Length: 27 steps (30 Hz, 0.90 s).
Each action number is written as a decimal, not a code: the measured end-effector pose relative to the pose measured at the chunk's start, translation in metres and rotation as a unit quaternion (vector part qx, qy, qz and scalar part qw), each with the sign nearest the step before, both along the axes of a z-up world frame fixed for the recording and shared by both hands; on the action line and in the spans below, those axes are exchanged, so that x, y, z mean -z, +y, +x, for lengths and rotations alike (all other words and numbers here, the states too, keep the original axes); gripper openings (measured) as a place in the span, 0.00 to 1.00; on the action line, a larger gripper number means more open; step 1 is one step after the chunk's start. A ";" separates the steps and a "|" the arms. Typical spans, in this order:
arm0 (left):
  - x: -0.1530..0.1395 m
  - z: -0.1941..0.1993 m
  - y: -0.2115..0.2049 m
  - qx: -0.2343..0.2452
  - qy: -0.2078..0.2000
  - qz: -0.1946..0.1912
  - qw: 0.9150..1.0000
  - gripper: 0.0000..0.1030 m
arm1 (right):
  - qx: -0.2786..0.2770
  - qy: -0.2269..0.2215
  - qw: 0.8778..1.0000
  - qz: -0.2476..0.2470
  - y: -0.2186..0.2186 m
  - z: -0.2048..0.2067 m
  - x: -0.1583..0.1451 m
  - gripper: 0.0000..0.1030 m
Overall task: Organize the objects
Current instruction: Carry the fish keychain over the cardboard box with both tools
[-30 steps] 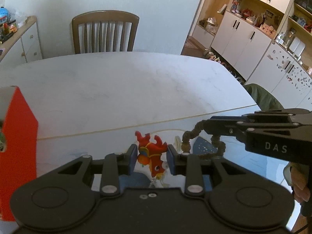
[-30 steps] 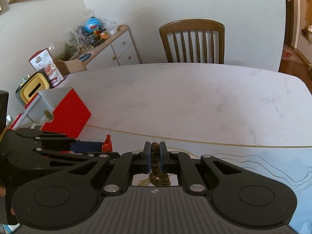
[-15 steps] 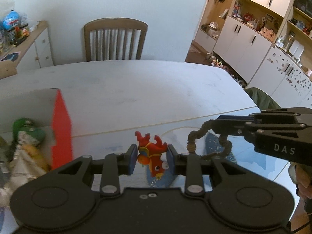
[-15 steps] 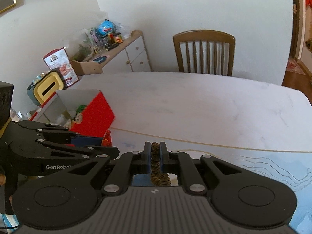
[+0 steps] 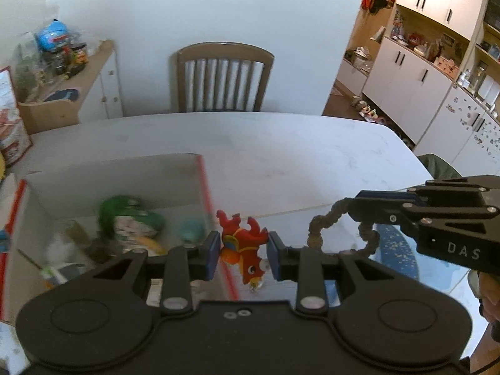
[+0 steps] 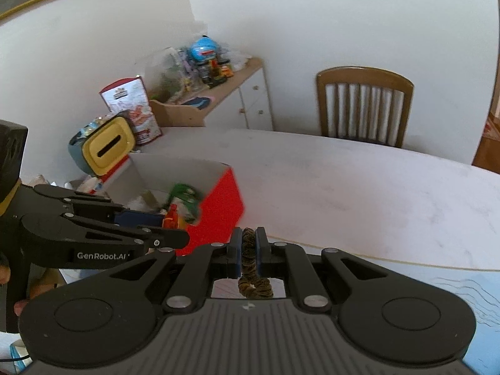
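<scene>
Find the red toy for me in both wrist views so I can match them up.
Left wrist: red toy at lower centre, pinched in the left claw, just right of the box's red edge.
Right wrist: only a sliver of it shows at left, at the left claw's tip, in front of the box.
Shared landmark: the red box.

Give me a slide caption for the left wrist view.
Left gripper carries a red toy toward the open red box.

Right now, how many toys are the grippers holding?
2. The red toy figure is pinched in the left gripper by the red box. The brown braided ring is in the right gripper.
</scene>
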State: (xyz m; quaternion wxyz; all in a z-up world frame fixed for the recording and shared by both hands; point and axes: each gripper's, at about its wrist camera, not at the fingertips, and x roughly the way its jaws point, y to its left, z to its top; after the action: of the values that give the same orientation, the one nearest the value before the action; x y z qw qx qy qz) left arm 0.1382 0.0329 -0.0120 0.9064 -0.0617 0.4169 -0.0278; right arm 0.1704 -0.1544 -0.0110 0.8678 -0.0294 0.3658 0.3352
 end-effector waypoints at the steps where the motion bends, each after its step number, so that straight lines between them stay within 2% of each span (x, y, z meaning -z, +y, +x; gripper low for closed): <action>1: -0.001 -0.002 0.008 -0.003 0.000 0.001 1.000 0.30 | -0.002 -0.001 1.000 0.000 0.006 -0.001 -0.001 0.08; 11: -0.010 -0.012 0.074 -0.030 -0.002 0.015 0.999 0.29 | -0.026 -0.010 1.000 -0.003 0.078 -0.013 -0.010 0.08; 21: 0.002 -0.015 0.127 -0.056 0.011 0.026 0.998 0.29 | -0.046 -0.012 0.999 -0.009 0.142 -0.016 -0.004 0.08; 27: 0.017 -0.009 0.153 -0.068 0.028 0.033 0.997 0.30 | -0.041 -0.016 0.999 -0.030 0.169 -0.002 0.008 0.08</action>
State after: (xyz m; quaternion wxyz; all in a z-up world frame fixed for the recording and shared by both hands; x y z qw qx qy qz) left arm 0.1295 0.1861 -0.0289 0.8958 -0.0605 0.4375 0.0497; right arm 0.1683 0.0148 -0.0194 0.8579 -0.0756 0.3599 0.3587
